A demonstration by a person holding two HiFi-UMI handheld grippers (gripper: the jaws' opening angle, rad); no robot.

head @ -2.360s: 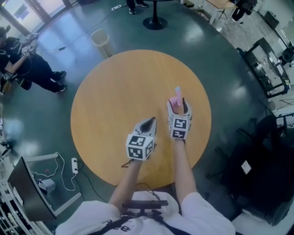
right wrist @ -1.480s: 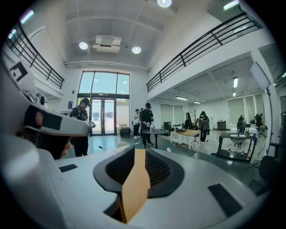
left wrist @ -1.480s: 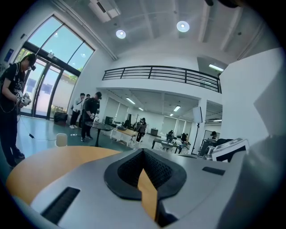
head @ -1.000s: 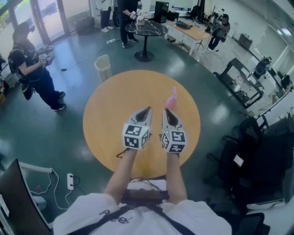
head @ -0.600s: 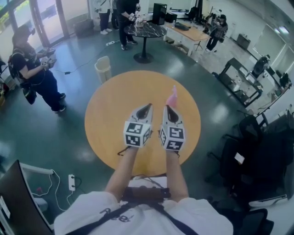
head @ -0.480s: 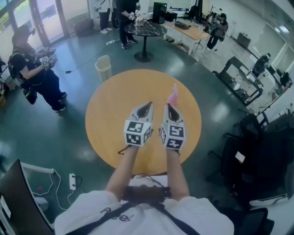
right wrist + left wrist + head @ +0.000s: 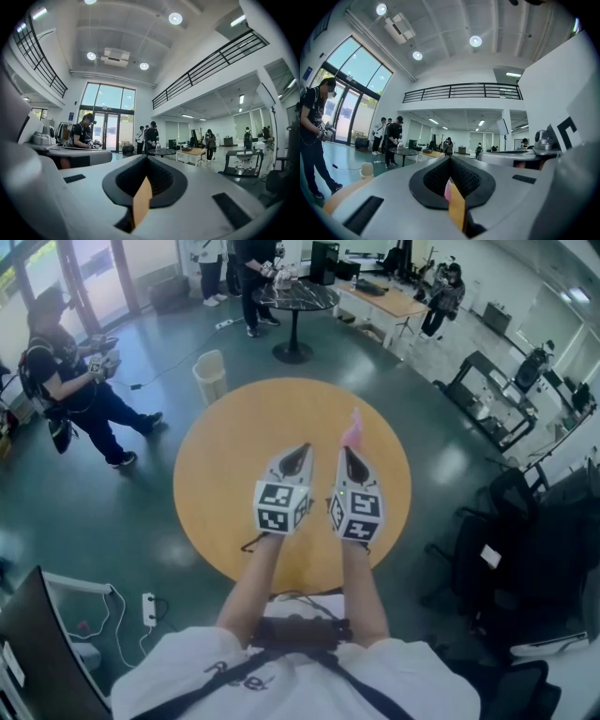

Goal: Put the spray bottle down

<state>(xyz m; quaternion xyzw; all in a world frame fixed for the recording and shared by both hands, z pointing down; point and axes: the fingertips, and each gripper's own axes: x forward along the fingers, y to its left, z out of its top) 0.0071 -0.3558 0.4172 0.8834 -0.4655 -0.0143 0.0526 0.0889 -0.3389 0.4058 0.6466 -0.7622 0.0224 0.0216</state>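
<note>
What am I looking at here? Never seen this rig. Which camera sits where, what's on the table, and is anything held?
There is no robot. A person holds a hand-held two-jaw gripper in each hand, and the cubes with square markers are part of those tools.

The wide picture comes from a camera on the person's head, looking down. It shows the left gripper and the right gripper over a round wooden table.

The other two pictures come from cameras riding on each gripper, looking along its jaws into the hall.

Only a pink spray bottle is on the table. It stands upright just beyond the right gripper's tip.

Nothing is held. Both pairs of jaws are closed and empty. The left gripper view shows a sliver of table and pink bottle beyond its jaws.
</note>
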